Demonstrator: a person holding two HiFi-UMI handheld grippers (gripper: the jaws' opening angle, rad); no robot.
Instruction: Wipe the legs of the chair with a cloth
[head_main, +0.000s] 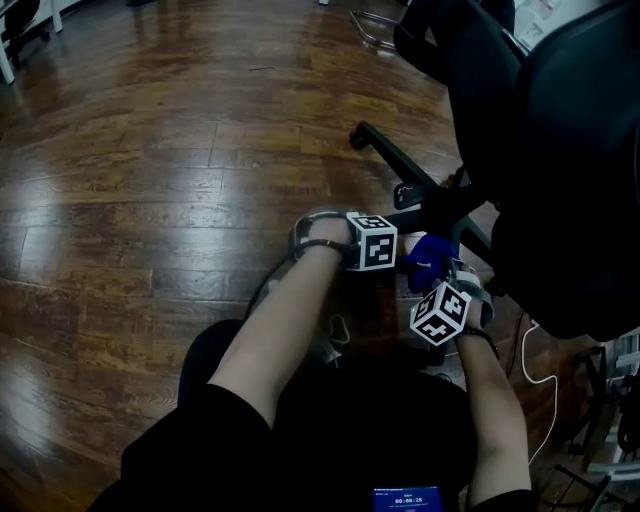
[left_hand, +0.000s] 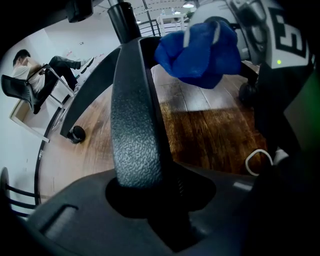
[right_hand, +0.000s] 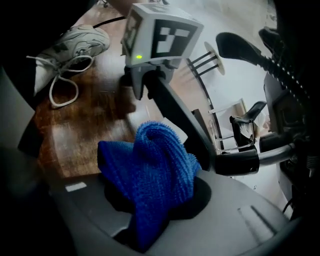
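The left gripper's (left_hand: 142, 189) jaws are clamped on a chair leg (left_hand: 134, 125), a rough-textured black spoke that runs straight out from between them toward the hub. The right gripper's (right_hand: 150, 202) jaws pinch a blue cloth (right_hand: 150, 172), which is bunched into a thick fold and sticks out past the tips.

The two sets of jaws are close together under the seat. The cloth hangs just beside the held leg, a little farther along it than the left jaws. I cannot tell whether the fabric actually touches the leg.

Beyond the left jaws, another leg of the base reaches away over the floor and ends in a small black caster (left_hand: 76, 134). To the outer side of those jaws a loop of white cable (left_hand: 260, 159) lies on the boards. Behind the right jaws, back toward the person, there is a pale laced sneaker (right_hand: 75, 42).

Over both grippers stands the black office chair (head_main: 560, 150), its seat and back filling the space above the base. All around is a glossy brown wooden floor (head_main: 150, 200).
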